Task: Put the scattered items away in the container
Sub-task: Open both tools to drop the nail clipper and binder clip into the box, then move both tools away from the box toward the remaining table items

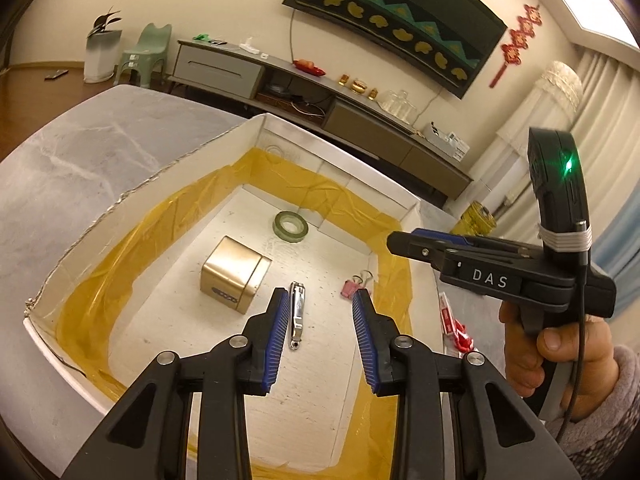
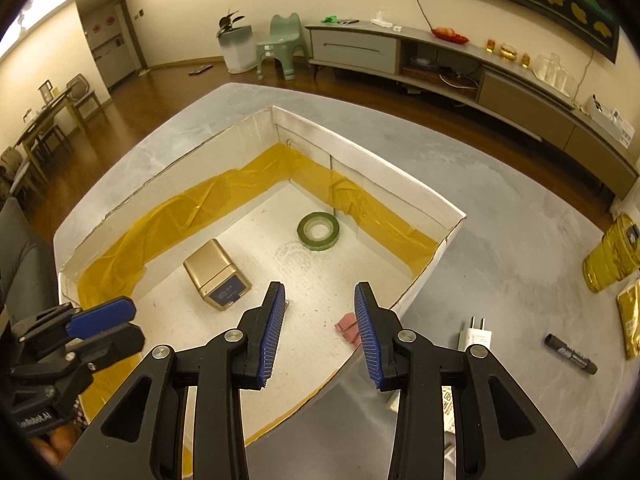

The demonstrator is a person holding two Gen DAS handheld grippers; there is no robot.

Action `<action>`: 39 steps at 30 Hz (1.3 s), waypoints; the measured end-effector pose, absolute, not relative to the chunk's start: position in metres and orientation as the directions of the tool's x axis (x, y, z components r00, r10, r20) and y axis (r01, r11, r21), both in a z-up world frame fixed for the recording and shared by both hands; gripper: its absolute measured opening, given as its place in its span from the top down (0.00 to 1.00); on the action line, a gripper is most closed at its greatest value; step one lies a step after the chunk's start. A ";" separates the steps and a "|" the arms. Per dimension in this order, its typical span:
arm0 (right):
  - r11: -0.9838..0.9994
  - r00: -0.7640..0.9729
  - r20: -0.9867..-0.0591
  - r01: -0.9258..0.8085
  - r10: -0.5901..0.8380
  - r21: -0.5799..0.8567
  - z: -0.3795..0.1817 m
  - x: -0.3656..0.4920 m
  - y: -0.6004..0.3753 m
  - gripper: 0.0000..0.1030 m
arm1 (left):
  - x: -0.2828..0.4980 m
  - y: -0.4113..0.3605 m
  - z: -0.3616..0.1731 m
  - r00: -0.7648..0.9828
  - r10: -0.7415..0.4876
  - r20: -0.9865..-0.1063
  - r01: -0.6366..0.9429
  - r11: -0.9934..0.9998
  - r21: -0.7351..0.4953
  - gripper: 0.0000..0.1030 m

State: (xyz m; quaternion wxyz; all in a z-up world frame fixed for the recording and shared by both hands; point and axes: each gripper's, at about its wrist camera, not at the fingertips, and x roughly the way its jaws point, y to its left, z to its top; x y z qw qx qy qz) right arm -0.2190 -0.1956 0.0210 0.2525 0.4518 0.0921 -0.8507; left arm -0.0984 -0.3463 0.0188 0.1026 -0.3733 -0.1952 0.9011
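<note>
Four things already lie in the box [image 2: 400,196], the white cardboard container with yellow tape lining its lower walls, which sits on the grey tabletop [image 2: 500,208]. Going left to right in your right wrist view: the gold tin [image 2: 216,276] lies on its side near the left wall, the green tape roll [image 2: 318,232] lies flat towards the far corner, the nail clipper [image 1: 296,316] lies lengthwise just beside your left claw's inner finger, and the pink binder clip [image 2: 347,326] rests by the right wall.

Your left claw [image 1: 322,338] hovers over the box floor with its blue pads spread wide and nothing between them. Your right claw [image 2: 320,334] hangs above the box's near right edge, likewise spread and empty.

Outside the box, on the tabletop to the right, a white plug [image 2: 476,336] lies just beside the box, a black marker [image 2: 571,355] lies further right, and a yellow packet [image 2: 612,258] sits near the edge. Your hand [image 1: 556,344] grips the right handle.
</note>
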 end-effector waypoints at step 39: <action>-0.767 -0.418 -0.682 0.543 -0.600 0.342 0.054 -0.117 -0.145 0.62 | -0.065 -0.298 0.038 -0.729 0.304 -0.614 -0.129 -0.941 -0.314 0.66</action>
